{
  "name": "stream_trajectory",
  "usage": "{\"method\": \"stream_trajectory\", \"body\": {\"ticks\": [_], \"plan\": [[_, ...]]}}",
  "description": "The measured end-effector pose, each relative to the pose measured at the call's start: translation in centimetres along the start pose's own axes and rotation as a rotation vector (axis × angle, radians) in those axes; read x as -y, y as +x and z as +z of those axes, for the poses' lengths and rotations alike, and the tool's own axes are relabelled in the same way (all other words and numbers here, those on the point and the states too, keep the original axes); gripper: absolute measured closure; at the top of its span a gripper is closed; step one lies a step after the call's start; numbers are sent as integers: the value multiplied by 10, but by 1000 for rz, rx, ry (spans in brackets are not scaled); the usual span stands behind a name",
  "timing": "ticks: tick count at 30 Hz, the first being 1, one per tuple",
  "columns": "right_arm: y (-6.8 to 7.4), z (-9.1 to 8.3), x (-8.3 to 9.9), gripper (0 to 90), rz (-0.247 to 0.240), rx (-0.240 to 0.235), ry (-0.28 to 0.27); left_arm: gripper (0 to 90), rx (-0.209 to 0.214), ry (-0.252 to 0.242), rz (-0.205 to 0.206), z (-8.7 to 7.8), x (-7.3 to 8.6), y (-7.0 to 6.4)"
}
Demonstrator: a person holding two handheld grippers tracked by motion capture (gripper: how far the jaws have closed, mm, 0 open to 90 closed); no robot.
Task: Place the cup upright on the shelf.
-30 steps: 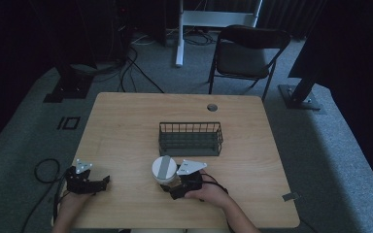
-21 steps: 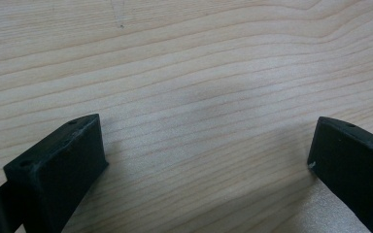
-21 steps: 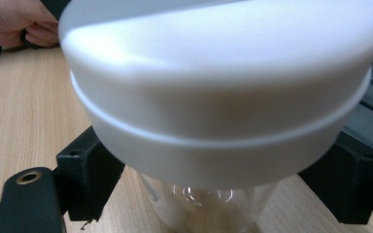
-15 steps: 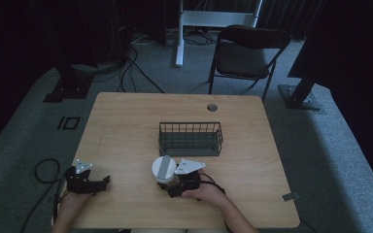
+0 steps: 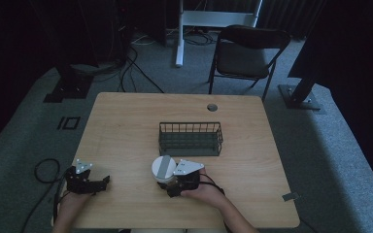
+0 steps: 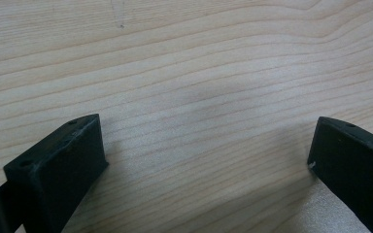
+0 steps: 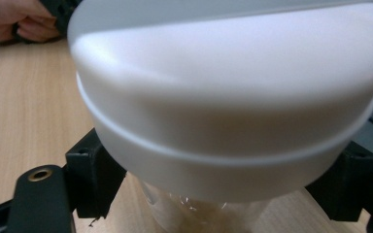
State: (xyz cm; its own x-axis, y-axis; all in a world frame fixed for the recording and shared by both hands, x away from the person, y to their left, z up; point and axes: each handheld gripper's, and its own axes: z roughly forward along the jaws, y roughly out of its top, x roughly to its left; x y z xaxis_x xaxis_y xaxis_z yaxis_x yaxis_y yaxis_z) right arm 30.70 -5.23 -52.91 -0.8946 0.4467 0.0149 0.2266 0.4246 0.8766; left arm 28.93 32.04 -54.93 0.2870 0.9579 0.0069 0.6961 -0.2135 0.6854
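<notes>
A clear jar with a white lid (image 5: 163,168) stands near the table's front edge, just in front of a dark wire basket (image 5: 190,147). My right gripper (image 5: 170,183) is shut on the jar from the right. In the right gripper view the lid (image 7: 223,97) looms close, and the black jaws sit against the clear body under it, around my right gripper's middle (image 7: 218,196). At the front left corner my left gripper (image 5: 102,183) rests low over the wood. Its jaws stand wide apart with only bare tabletop (image 6: 199,73) between them, at my left gripper's gap (image 6: 206,160).
The wooden table (image 5: 126,126) has a round cable hole (image 5: 212,107) near its far edge. A folding chair (image 5: 250,53) stands behind it, with cables and stand bases on the carpet. The other hand (image 7: 14,22) shows far off in the right gripper view.
The right hand and gripper have edged slightly left, closer onto the jar. The jar, the basket and the left gripper have stayed where they were.
</notes>
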Motion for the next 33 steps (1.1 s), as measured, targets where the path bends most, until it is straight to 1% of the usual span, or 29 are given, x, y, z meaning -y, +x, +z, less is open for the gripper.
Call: {"method": "stream_trajectory", "body": {"ticks": [1, 5, 6, 7, 9, 10, 12, 13, 14, 16, 17, 19, 24, 25, 27, 28, 33], "plan": [[0, 0, -1, 183, 3, 5, -6, 2, 0, 0, 0, 0, 0, 0], [0, -2, -5, 183, 17, 1, -6, 2, 0, 0, 0, 0, 0, 0], [-1, -3, -6, 183, 29, 0, -12, 2, 0, 0, 0, 0, 0, 0], [-1, -4, -7, 183, 28, -7, -13, 2, 0, 0, 0, 0, 0, 0], [-1, -5, -10, 183, 26, -2, -16, 2, 0, 0, 0, 0, 0, 0], [-1, -7, -12, 183, 21, -11, -13, 2, 0, 0, 0, 0, 0, 0], [-1, -8, -15, 183, 27, -11, -24, 2, 0, 0, 0, 0, 0, 0], [-1, -10, -18, 183, 20, -16, -19, 2, 0, 0, 0, 0, 0, 0], [-1, -10, -19, 183, 27, -11, -26, 2, 0, 0, 0, 0, 0, 0], [-1, -12, -22, 183, 33, -22, -31, 2, 0, 0, 0, 0, 0, 0], [-2, -12, -24, 183, 35, -18, -37, 2, 0, 0, 0, 0, 0, 0], [-2, -14, -27, 183, 22, -18, -39, 2, 0, 0, 0, 0, 0, 0], [-4, -20, -36, 183, 27, -1, -53, 2, 0, 0, 0, 0, 0, 0], [-5, -21, -38, 183, 24, 11, -58, 2, 0, 0, 0, 0, 0, 0], [-7, -24, -42, 183, 35, 15, -69, 2, 0, 0, 0, 0, 0, 0], [-9, -27, -45, 183, 41, 28, -83, 2, 0, 0, 0, 0, 0, 0], [-17, -36, -54, 183, 59, 60, -110, 2, 0, 0, 0, 0, 0, 0]]}}
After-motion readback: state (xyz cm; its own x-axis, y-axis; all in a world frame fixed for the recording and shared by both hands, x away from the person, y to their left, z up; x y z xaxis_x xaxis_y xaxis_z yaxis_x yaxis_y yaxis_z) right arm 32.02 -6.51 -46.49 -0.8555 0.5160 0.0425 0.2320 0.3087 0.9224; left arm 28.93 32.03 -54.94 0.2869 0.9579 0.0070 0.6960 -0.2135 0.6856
